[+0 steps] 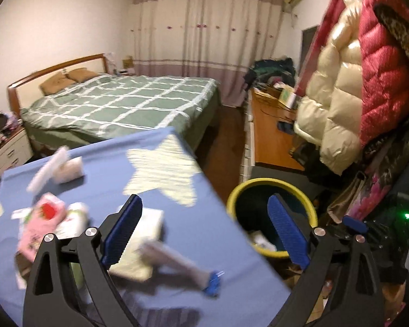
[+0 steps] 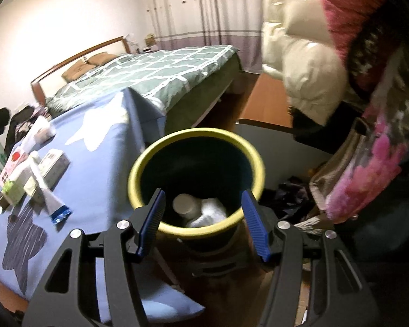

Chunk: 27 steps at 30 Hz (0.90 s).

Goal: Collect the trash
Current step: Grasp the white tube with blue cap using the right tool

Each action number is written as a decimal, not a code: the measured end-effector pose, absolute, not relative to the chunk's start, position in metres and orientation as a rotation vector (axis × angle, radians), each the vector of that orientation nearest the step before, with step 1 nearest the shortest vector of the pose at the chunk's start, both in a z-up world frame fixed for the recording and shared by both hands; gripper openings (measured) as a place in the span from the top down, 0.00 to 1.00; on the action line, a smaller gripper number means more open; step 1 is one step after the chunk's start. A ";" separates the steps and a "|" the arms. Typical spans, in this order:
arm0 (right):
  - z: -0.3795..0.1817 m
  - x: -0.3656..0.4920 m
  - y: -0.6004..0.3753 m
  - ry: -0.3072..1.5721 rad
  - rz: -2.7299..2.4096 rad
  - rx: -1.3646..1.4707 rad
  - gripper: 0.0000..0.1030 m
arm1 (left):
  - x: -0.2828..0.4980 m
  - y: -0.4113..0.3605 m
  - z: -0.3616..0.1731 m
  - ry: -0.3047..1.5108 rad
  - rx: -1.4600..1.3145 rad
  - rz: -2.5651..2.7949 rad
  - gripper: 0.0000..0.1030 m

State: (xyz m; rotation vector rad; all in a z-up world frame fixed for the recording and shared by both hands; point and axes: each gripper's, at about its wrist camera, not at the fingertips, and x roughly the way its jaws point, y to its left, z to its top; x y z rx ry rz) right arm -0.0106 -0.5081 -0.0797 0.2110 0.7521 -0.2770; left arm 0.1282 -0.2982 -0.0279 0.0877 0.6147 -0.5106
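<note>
A dark bin with a yellow rim (image 2: 196, 133) stands beside a table under a blue cloth (image 2: 101, 147). A cup (image 2: 185, 207) and white crumpled paper (image 2: 212, 212) lie inside it. My right gripper (image 2: 203, 218) is open and empty just above the bin's near rim. My left gripper (image 1: 207, 231) is open and empty over the table's right edge, with the bin (image 1: 272, 185) to its right. Trash lies on the cloth: a pink carton (image 1: 43, 226), a white box (image 1: 147, 229), a white tube with a blue cap (image 1: 182, 267), a tissue pack (image 1: 68, 169).
A bed with a green checked cover (image 1: 122, 106) stands behind the table. Padded cream and red coats (image 1: 354, 87) hang at the right above the bin. A wooden desk (image 1: 270, 133) with clutter sits behind them. A bedside drawer unit (image 1: 11, 150) is at the left.
</note>
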 end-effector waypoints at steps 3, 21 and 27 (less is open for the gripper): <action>-0.080 -0.001 -0.484 0.763 -0.220 0.191 0.46 | 0.121 -0.256 -0.024 0.603 0.067 -0.456 0.10; -0.098 0.068 -0.329 0.830 0.119 0.079 0.50 | 0.098 -0.093 -0.049 0.649 -0.088 -0.226 0.09; -0.114 0.088 -0.318 0.873 0.116 0.064 0.63 | 0.099 -0.087 -0.060 0.673 -0.104 -0.232 0.09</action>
